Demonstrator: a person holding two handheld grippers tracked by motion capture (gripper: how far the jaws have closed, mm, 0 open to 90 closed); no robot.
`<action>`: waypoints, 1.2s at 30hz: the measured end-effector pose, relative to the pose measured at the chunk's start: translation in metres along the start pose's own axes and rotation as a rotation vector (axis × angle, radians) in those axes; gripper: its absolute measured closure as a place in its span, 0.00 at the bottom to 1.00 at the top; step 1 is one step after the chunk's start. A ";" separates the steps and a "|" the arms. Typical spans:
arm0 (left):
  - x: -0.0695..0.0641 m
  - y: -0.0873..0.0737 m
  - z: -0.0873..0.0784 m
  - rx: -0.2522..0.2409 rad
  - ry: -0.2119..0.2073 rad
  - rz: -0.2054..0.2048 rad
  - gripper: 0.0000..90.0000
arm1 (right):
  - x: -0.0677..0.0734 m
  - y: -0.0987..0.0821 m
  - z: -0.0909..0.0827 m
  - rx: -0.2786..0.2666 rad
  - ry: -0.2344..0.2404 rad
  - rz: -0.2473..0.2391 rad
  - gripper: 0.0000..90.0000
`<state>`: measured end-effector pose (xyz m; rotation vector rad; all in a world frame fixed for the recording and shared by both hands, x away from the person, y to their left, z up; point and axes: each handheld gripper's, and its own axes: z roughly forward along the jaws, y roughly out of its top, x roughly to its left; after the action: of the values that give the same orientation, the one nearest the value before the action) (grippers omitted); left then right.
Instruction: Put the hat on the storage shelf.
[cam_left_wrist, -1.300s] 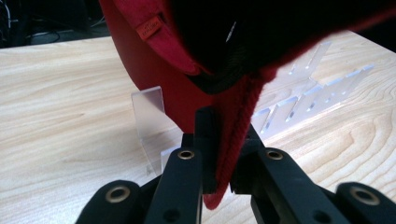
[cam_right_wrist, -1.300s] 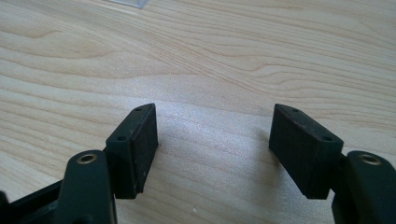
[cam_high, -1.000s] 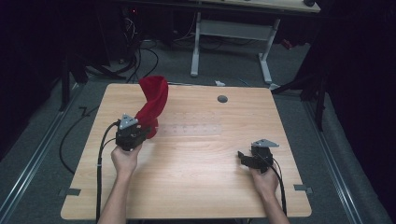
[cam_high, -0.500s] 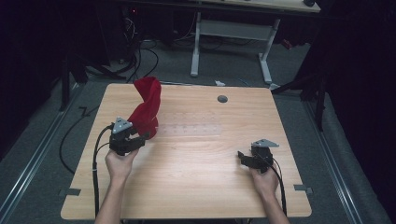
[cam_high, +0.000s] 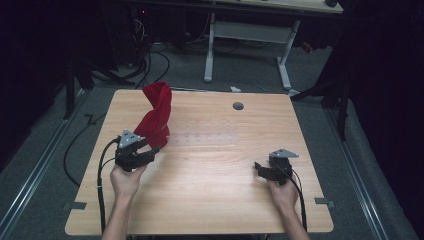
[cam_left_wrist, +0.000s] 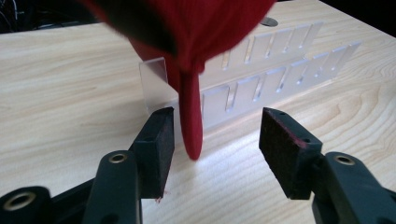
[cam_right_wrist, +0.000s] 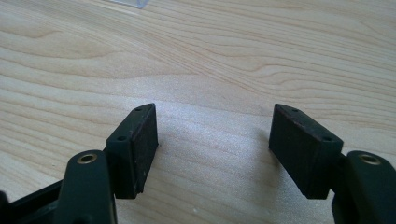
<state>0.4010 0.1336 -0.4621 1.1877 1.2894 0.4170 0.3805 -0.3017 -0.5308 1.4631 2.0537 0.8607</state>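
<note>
A red cloth (cam_high: 156, 117) stands draped over the left end of a clear slotted rack (cam_high: 205, 137) on the wooden table (cam_high: 210, 200). My left gripper (cam_high: 152, 150) sits just in front of it, and its jaws have just been opening. In the left gripper view a narrow tip of the cloth (cam_left_wrist: 191, 130) hangs between the open pads of the left gripper (cam_left_wrist: 215, 140), close to the left pad and pressed by neither. The rack (cam_left_wrist: 280, 60) stands behind it. My right gripper (cam_high: 259, 167) rests open near the table's right front, with bare wood between the jaws of the right gripper (cam_right_wrist: 212, 140).
A round grommet hole (cam_high: 238, 106) lies at the table's far middle. Cables trail off the table's left side onto the floor. A white desk frame (cam_high: 250, 35) stands beyond the far edge.
The left gripper's jaws have opened and let go of the red cloth, and the hand has drawn slightly left. The cloth has shifted left with it. The right hand has not moved.
</note>
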 end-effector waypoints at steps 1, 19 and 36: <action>0.001 -0.001 -0.002 0.002 0.002 0.000 0.51 | 0.000 0.000 0.000 -0.001 0.000 -0.002 0.37; 0.001 -0.019 -0.033 0.006 -0.026 -0.046 0.50 | 0.000 0.000 0.000 0.000 -0.001 0.000 0.37; -0.014 -0.056 -0.026 0.104 -0.061 -0.026 0.47 | 0.000 0.000 0.000 0.001 -0.001 0.000 0.36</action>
<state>0.3541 0.1110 -0.4981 1.2597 1.2852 0.2952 0.3802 -0.3015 -0.5308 1.4635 2.0538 0.8589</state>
